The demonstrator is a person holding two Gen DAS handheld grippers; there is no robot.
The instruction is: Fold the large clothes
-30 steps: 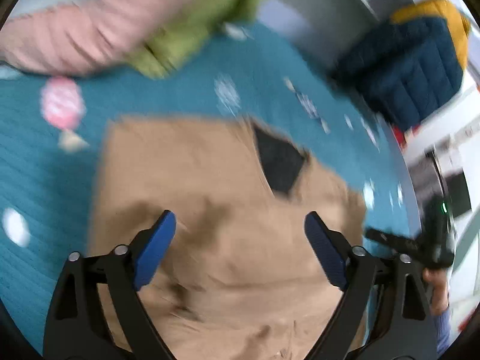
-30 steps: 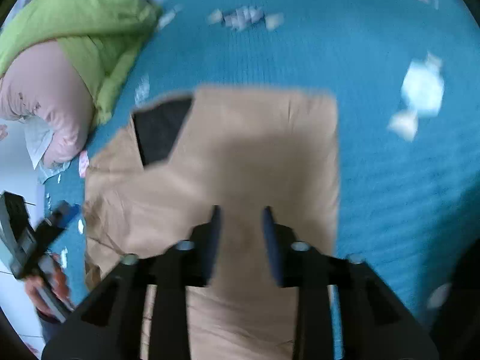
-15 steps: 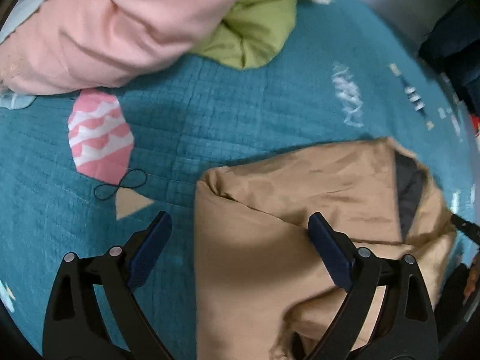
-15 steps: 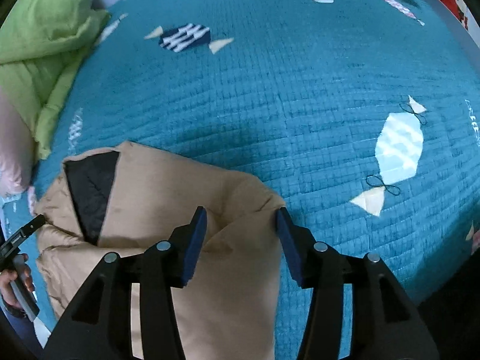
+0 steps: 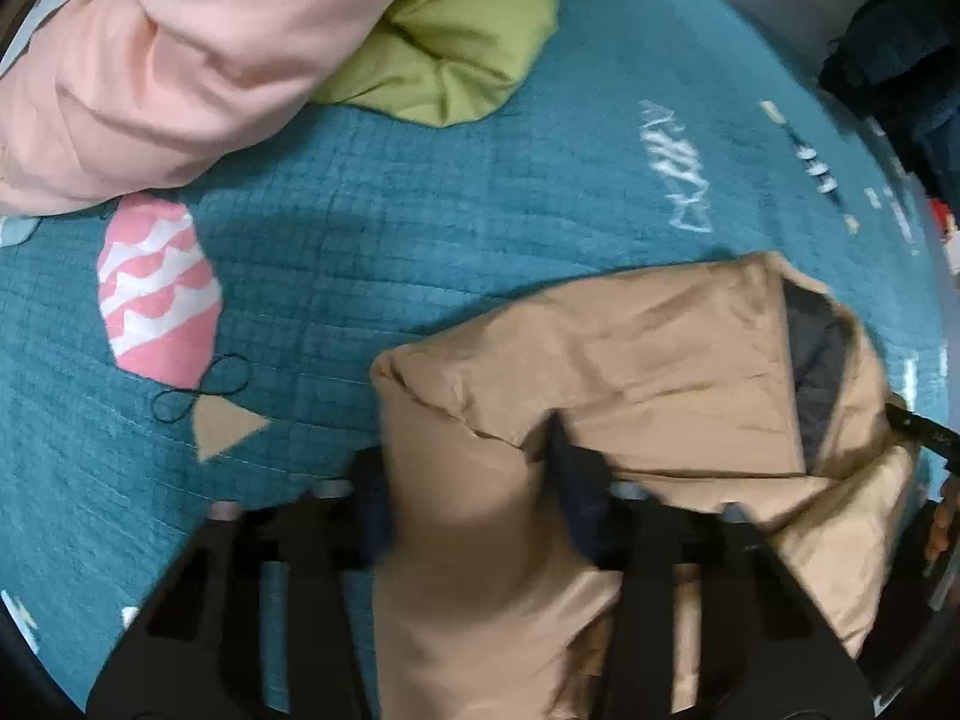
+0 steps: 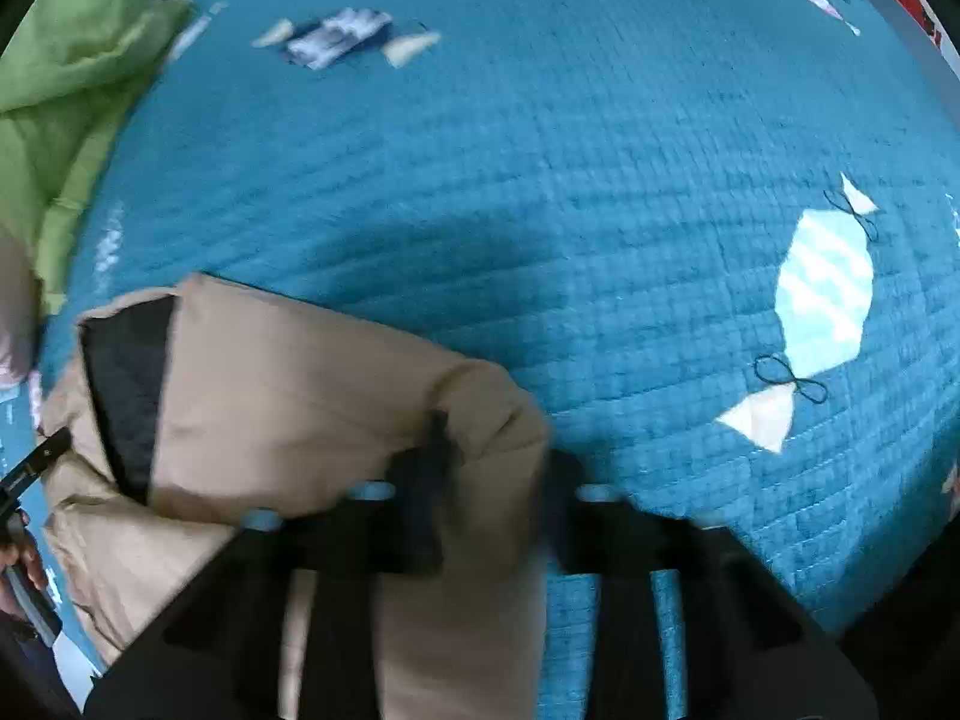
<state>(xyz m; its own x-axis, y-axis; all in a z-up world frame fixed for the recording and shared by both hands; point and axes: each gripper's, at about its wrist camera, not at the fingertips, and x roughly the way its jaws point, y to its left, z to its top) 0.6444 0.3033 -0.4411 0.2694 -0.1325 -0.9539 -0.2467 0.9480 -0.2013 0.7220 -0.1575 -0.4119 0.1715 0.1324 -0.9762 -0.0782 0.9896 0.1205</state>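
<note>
The left gripper (image 5: 474, 480) and right gripper (image 6: 492, 474), jaws just closing, each pinch a corner of the tan padded jacket (image 5: 630, 360), which lies partly folded on the teal quilt (image 6: 540, 180). More folding likely remains. A pink garment (image 5: 180, 48) and green garment (image 5: 456, 54) lie beyond. No containers show.

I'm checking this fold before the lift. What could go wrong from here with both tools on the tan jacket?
1. The left tool and right tool have just been closing on puffy corners of the tan jacket; thick fabric may slip out.
2. The fold looks uneven, with the dark lining exposed, so lifting could undo it.
3. The pink garment and green garment lie nearby and could snag.
</note>
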